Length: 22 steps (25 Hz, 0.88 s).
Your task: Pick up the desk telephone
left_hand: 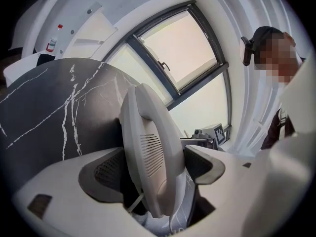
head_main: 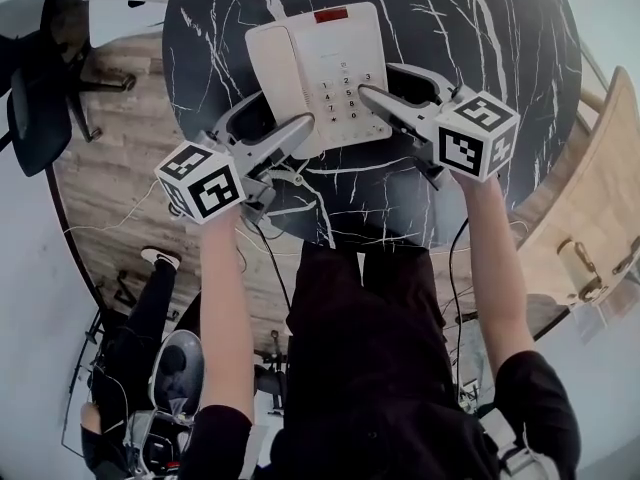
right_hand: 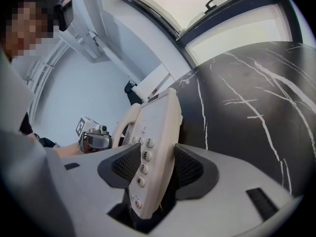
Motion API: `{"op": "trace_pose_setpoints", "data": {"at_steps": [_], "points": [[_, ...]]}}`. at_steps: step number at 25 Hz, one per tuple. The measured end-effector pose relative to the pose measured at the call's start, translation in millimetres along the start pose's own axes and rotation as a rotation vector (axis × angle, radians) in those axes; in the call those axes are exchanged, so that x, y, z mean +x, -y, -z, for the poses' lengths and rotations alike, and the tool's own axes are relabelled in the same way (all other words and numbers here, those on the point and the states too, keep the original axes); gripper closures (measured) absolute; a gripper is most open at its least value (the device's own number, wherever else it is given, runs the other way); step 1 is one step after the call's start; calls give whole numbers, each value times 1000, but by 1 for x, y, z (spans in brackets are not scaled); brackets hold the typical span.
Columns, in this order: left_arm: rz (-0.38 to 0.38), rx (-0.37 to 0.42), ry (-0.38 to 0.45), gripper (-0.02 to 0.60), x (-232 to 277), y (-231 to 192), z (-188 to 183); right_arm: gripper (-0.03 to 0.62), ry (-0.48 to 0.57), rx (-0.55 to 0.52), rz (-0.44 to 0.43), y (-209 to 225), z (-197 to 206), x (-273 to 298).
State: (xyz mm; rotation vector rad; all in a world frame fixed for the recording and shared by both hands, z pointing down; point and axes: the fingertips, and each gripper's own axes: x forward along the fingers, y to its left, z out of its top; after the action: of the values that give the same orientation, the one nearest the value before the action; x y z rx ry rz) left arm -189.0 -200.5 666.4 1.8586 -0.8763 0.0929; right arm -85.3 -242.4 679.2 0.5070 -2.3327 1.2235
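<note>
Round black table (head_main: 480,28) with white veining fills the upper half of the head view, above a wood floor (head_main: 110,168) at centre left; a large window (left_hand: 182,48) backs the left gripper view. We see the person's dark clothing (head_main: 370,348) in the lower centre, both forearms stretched up the frame. Next in size, the cream desk telephone (head_main: 320,58) lies on the table at upper centre, keys facing up. The left gripper (head_main: 275,116) meets its lower left corner; in that gripper's own view we find the jaws spread wide on either side of the handset (left_hand: 148,152), a dark gap showing beside the left-hand pad. The right gripper (head_main: 378,80) takes the telephone's right edge; in its own view the pads press on the keypad (right_hand: 144,162) face and on the underside, pinching the body. The left marker cube (head_main: 200,180) and the right marker cube (head_main: 478,133) cap the grippers at mid-frame. Smallest, a red panel (head_main: 330,14) sits at the telephone's top edge.
</note>
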Motion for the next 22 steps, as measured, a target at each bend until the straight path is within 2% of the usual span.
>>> {"op": "trace_pose_setpoints", "data": {"at_steps": [2,22], "points": [[1,-2,-3,201,1,0,0,372,-1,-4,15,2,0,0],[25,-39,-34,201,2,-2,2,375,-5,-4,17,4,-1,2]]}}
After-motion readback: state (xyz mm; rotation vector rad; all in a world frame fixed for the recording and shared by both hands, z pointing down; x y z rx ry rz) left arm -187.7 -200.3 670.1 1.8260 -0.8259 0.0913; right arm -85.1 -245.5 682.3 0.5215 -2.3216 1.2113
